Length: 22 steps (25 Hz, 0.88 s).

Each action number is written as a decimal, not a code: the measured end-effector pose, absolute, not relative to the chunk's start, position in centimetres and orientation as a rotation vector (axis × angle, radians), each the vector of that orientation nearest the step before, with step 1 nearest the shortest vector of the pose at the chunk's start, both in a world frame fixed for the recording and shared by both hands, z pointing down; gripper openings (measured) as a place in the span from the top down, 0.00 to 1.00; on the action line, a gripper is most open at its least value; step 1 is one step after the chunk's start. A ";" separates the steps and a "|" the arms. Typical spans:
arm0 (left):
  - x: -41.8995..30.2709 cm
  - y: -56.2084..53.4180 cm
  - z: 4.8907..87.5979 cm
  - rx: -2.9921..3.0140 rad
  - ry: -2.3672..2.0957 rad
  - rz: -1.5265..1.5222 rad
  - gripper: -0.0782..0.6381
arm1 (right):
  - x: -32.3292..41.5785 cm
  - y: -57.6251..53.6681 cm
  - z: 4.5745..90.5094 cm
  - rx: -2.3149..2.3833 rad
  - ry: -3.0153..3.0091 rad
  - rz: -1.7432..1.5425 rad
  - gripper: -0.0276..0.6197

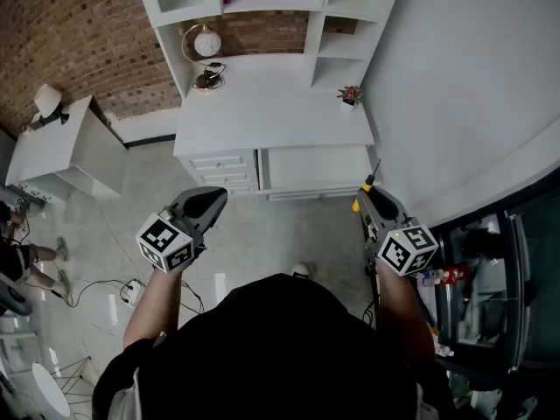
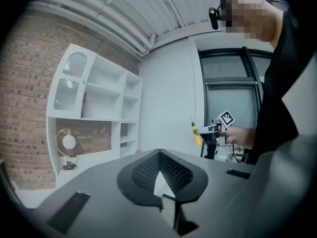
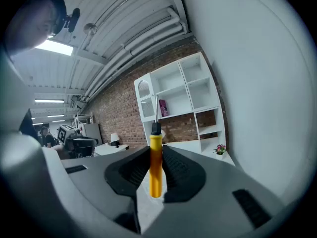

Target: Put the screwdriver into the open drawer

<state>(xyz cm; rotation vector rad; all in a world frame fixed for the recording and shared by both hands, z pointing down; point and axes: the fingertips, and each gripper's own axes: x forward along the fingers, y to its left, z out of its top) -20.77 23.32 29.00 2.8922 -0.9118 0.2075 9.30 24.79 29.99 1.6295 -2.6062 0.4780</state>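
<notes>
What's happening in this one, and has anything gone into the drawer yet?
A person stands facing a white desk with a gripper in each hand. The right gripper is clamped on the yellow handle of the screwdriver, shaft pointing up and away. The left gripper is closed and holds nothing. Both are held in the air short of the drawers under the desk, so the screwdriver is not yet in a drawer.
</notes>
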 end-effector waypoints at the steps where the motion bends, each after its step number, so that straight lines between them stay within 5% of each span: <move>1: -20.7 23.5 29.0 2.897 -0.895 0.210 0.87 | 9.3 25.0 29.9 1.642 -2.603 0.479 0.83; 22: -23.1 26.7 30.5 2.857 -0.837 0.217 0.87 | 7.3 28.1 29.9 1.712 -2.580 0.474 0.83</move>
